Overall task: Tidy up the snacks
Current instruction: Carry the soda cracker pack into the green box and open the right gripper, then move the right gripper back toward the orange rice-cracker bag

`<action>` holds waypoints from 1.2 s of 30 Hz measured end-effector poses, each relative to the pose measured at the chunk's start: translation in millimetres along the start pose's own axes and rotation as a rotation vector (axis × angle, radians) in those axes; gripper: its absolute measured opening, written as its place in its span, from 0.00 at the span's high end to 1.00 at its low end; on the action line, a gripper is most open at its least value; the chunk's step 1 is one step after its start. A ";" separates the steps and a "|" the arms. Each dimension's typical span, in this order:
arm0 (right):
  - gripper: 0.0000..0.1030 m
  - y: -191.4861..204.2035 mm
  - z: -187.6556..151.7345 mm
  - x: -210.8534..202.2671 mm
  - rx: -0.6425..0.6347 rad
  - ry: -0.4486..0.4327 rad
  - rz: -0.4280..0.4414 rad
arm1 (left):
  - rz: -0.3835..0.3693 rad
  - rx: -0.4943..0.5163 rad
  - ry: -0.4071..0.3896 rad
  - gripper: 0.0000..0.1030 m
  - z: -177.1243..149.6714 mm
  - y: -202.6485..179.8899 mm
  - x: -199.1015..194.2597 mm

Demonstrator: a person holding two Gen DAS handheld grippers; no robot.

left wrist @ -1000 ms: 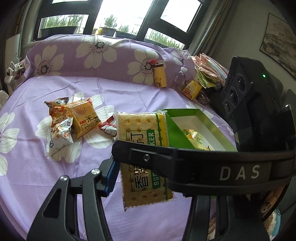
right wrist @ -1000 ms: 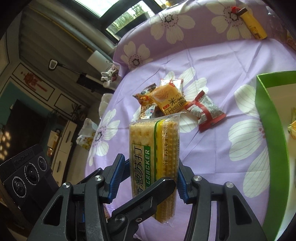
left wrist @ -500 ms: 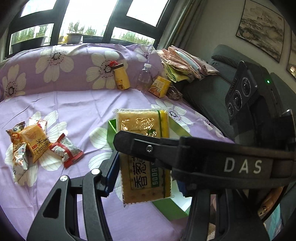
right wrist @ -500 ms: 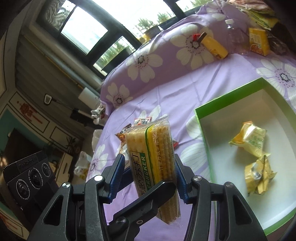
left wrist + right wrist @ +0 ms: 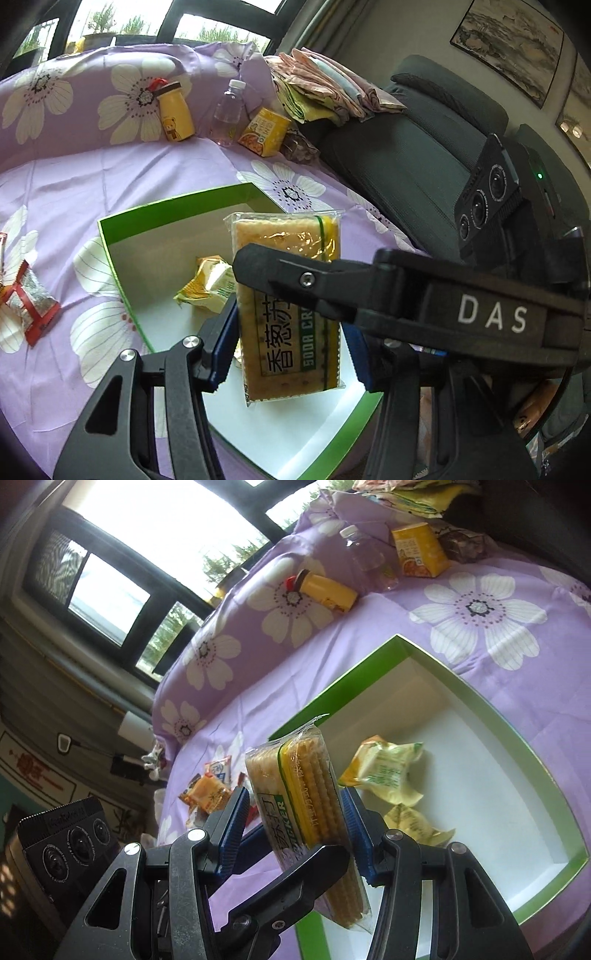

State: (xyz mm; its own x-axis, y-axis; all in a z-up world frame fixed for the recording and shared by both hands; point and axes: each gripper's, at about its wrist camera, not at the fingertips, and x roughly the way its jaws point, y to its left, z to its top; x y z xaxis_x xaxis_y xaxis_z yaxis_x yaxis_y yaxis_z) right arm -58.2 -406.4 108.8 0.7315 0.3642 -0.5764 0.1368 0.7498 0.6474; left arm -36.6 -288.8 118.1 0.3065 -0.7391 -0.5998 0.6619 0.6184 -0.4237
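cracker pack (image 5: pixel 306 812) gripped, apparently above green box (image 5: pixel 546 775)

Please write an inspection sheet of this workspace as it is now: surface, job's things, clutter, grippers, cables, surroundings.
Surface: purple flowered cloth.
Job's things: cracker pack held over the green box; two yellow packets inside; loose snacks outside on the cloth.
Clutter: yellow bottle, clear bottle, juice carton at the far edge.
Grippers: left gripper and right gripper both shut on the pack.
Cables: nothing seen.
Surroundings: window, dark sofa, folded cloths, wall picture.
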 end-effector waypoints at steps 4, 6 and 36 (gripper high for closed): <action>0.47 -18.4 4.4 1.7 0.041 0.003 -0.052 | -0.030 -0.032 0.048 0.50 -0.5 -0.5 19.9; 0.47 -26.1 5.5 5.0 0.069 0.016 -0.066 | -0.030 -0.046 0.065 0.50 -1.6 0.6 27.0; 0.34 34.0 -6.9 6.6 -0.119 -0.062 -0.299 | 0.320 -0.135 -0.080 0.12 -38.6 96.7 -118.2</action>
State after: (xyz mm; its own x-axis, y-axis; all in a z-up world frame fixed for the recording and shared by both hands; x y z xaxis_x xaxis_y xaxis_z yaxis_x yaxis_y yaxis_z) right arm -53.3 -374.7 123.6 0.7108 0.0868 -0.6980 0.2749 0.8792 0.3892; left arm -35.2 -131.4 121.8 0.5403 -0.5172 -0.6638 0.4285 0.8480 -0.3120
